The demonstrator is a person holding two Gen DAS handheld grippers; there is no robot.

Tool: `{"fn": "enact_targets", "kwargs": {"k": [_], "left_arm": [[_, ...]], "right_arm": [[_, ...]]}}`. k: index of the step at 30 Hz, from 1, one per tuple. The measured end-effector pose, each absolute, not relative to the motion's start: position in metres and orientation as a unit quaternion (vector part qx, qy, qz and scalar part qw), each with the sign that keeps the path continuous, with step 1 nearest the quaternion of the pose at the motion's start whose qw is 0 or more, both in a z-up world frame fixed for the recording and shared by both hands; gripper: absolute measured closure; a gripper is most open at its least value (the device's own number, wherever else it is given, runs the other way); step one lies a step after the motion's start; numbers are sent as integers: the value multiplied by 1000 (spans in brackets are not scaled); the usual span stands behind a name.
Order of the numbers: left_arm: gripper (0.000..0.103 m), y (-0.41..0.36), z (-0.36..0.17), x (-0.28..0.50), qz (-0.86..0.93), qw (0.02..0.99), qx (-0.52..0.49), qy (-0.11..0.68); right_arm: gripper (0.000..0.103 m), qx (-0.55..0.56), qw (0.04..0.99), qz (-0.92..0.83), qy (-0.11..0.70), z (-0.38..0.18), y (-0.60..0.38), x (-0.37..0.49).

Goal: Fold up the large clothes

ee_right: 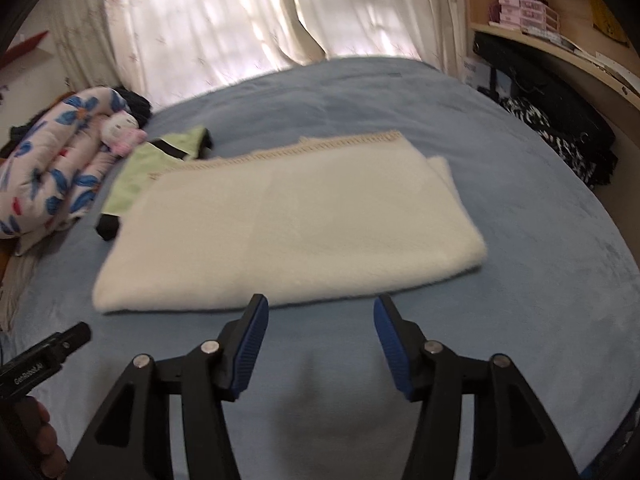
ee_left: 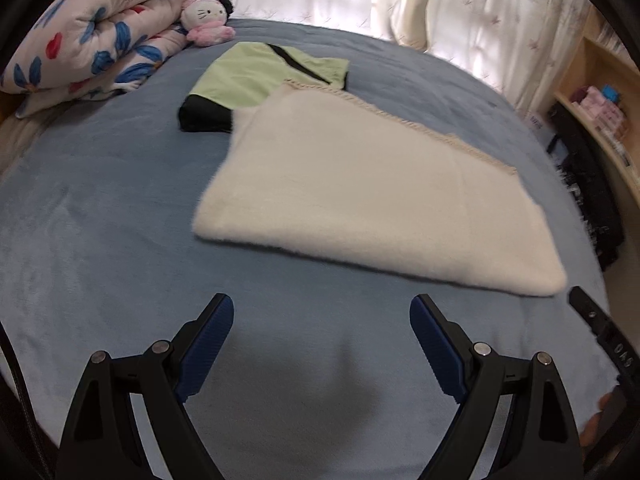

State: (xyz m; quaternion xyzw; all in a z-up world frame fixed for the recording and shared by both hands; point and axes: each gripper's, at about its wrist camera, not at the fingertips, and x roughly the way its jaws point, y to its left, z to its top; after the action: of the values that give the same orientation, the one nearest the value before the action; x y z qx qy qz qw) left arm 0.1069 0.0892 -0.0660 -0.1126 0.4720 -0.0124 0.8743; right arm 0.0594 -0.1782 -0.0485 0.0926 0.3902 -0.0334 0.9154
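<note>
- The quilt, rolled up with a soft toy against it, sits at the far left of the bed, likely pushed there to leave room for folding.
- A green and black garment lies already folded just right of the toy; its near edge is tucked under the cream blanket.
- The cream blanket is spread flat in a doubled rectangle mid-bed, stitched edge away from the person, which suggests another fold is due.
- The left gripper hangs over bare sheet with its jaws wide apart and nothing between them.
- The right gripper has jaws parted less widely, also empty, just short of the blanket's near edge.
- The left view shows the garment's black end clearly; the right view alone shows the blanket's lower layer poking out at the far right corner, and a shelf with boxes.
</note>
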Motion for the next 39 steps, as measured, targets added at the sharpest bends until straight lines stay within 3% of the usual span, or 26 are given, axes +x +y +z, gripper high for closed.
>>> {"fn": "enact_targets", "kwargs": {"k": [10,20,33,39], "left_arm": [[14,102,-110,121,-91,854,-228,458],[14,131,-178,188,-67,819,-327,467],[15,161,-189,264,-28,812,-360,459],[50,163,-200,249,-17,848,-340,407]], "right_arm": [[47,131,919,-12,371,-84,-171,62],[47,95,925,9,367,-107,-149,101],[47,60,937,7,343,-104,-134,169],[47,70,923,1,379,-131,-135,178]]}}
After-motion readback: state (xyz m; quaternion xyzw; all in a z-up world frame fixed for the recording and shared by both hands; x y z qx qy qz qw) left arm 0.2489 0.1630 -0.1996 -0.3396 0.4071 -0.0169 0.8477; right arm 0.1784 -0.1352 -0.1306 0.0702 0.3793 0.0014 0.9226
